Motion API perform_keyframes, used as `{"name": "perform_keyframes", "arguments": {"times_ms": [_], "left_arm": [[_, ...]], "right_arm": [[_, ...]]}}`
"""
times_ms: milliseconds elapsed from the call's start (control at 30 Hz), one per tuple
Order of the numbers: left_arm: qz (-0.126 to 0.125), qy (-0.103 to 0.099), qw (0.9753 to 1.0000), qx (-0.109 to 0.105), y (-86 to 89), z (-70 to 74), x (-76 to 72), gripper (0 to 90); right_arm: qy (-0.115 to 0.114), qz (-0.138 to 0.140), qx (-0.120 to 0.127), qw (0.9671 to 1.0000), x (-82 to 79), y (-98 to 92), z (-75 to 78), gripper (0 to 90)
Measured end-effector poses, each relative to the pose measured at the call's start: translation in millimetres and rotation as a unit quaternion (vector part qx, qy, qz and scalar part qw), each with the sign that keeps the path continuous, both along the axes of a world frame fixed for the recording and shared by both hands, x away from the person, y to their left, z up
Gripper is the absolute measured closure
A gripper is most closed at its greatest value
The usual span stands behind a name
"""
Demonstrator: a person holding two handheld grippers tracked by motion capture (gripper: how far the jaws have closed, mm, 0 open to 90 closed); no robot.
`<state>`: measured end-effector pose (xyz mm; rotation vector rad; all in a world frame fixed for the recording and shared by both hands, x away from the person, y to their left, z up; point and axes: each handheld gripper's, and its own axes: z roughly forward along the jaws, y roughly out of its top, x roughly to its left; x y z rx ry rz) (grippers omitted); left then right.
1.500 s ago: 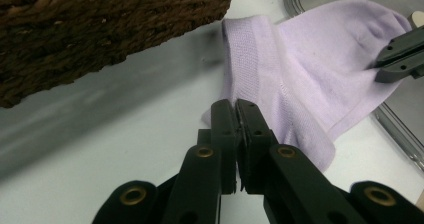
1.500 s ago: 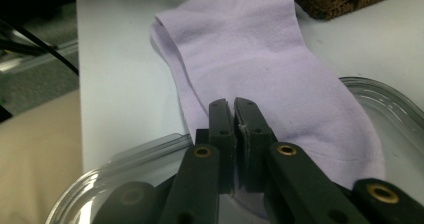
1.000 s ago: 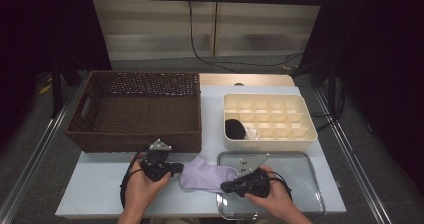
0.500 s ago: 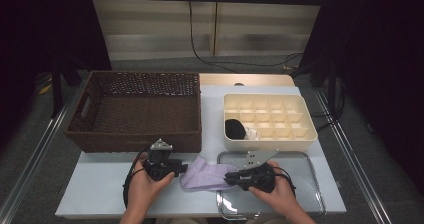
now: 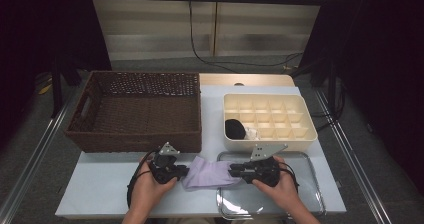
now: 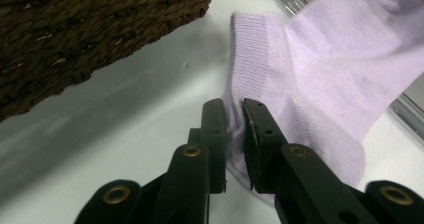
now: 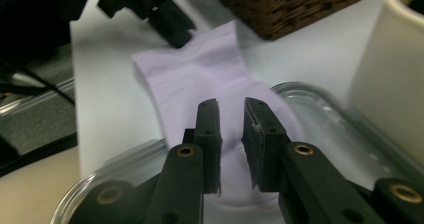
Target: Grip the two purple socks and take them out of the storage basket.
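Your left gripper (image 5: 182, 170) pinches the sock (image 5: 210, 173) at its cuff end and your right gripper (image 5: 235, 171) pinches the toe end, so the sock lies stretched long between them, straight ahead of each.

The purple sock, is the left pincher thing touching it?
Touching. In the left gripper view, the left gripper has the edge of the purple sock pinched between its two black jaws, with no gap showing.
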<state>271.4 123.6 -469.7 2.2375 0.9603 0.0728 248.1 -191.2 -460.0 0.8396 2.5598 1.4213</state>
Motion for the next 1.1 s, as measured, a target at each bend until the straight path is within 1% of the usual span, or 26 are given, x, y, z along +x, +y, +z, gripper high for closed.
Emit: {"name": "perform_keyframes", "arguments": {"times_ms": [67,100,133,167,200,233,267,333,433,467,500,567,600,633,667,700,767,800,867,900,933,1000,1033,1067,1100], "left_arm": [[-0.005,0.001,0.9999,0.011,0.6,2.4,0.3,82.6],[0.0,0.006,0.9999,0.015,4.8,4.4,2.1,82.9],[0.0,0.006,0.9999,0.015,4.8,4.4,2.1,83.0],[0.008,0.004,0.9999,0.015,8.0,5.8,2.8,83.0],[0.01,0.004,0.9998,0.016,11.3,7.4,3.8,83.0],[0.012,0.005,0.9999,0.01,15.7,9.3,4.9,83.0],[0.022,0.001,0.9997,0.003,21.4,11.7,6.3,83.0],[0.032,0.002,0.9994,-0.013,32.3,14.9,9.1,82.8],[0.033,0.001,0.9993,-0.017,33.5,13.1,8.2,81.7],[0.03,-0.003,0.9994,-0.016,33.8,12.3,8.0,81.7],[0.032,-0.005,0.9993,-0.019,33.7,11.5,7.7,80.3],[0.04,0.002,0.9988,-0.028,35.3,11.3,6.3,74.1],[0.043,0.002,0.9987,-0.026,36.2,11.4,5.0,70.8],[0.045,0.002,0.9987,-0.026,37.4,11.3,3.6,70.8],[0.053,-0.002,0.9982,-0.028,38.8,10.9,2.1,68.1],[0.059,-0.001,0.9978,-0.03,40.1,10.1,0.8,63.9],[0.063,-0.004,0.9976,-0.03,40.4,6.6,-1.4,62.3],[0.065,-0.001,0.9974,-0.03,40.2,4.3,-1.5,61.9],[0.069,-0.002,0.997,-0.035,38.5,0.4,-2.2,59.4],[0.067,-0.003,0.9973,-0.028,35.9,-1.3,-2.8,61.5],[0.064,-0.008,0.9976,-0.025,34.0,-2.3,-3.2,61.7],[0.062,-0.013,0.9977,-0.025,31.0,-4.7,-2.9,62.5],[0.057,-0.02,0.998,-0.019,30.0,-4.7,-3.1,64.8],[0.051,-0.03,0.9982,-0.006,29.1,-4.4,-4.1,64.8],[0.044,-0.037,0.9984,0.0,29.3,-4.5,-4.4,67.7]], "right_arm": [[0.002,-0.008,-0.002,1.0,3.7,-0.3,-1.2,83.2],[0.002,-0.003,-0.026,0.9997,7.1,3.4,-8.1,84.9],[0.002,-0.003,-0.026,0.9997,7.1,3.4,-8.1,84.9],[0.011,0.0,-0.03,0.9995,6.9,5.1,-12.2,85.0],[0.015,0.011,-0.04,0.999,5.8,8.6,-17.7,84.8],[0.015,0.011,-0.04,0.999,5.8,8.6,-17.7,84.8],[0.016,0.014,-0.043,0.9988,5.1,10.7,-19.1,84.8],[0.017,0.017,-0.037,0.999,4.4,16.0,-19.3,84.7],[0.014,0.02,-0.038,0.999,3.9,20.2,-20.3,84.5],[0.011,0.022,-0.042,0.9988,3.6,21.8,-20.9,84.3],[0.011,0.023,-0.042,0.9988,3.9,22.3,-20.9,84.2],[0.012,0.021,-0.045,0.9987,4.4,22.3,-20.1,84.0],[0.01,0.022,-0.047,0.9986,5.1,21.9,-20.5,84.0],[0.01,0.022,-0.047,0.9986,5.1,21.9,-20.5,84.0],[0.011,0.023,-0.045,0.9986,5.3,22.0,-20.8,84.0],[0.01,0.024,-0.048,0.9985,5.4,22.6,-20.4,84.0],[0.011,0.026,-0.047,0.9985,5.6,22.9,-20.5,84.0],[0.011,0.027,-0.047,0.9985,6.0,23.0,-20.7,84.0],[0.01,0.028,-0.047,0.9985,5.9,23.0,-20.8,84.0],[0.011,0.027,-0.048,0.9984,5.1,23.2,-20.6,84.0],[0.008,0.03,-0.047,0.9984,4.7,22.4,-21.3,84.0],[0.009,0.03,-0.044,0.9985,5.1,21.9,-21.7,84.1],[0.009,0.03,-0.044,0.9985,5.3,21.9,-21.7,84.2],[0.009,0.03,-0.044,0.9985,5.3,21.9,-21.7,84.2],[0.008,0.029,-0.045,0.9985,5.0,22.2,-21.7,84.3]]}}
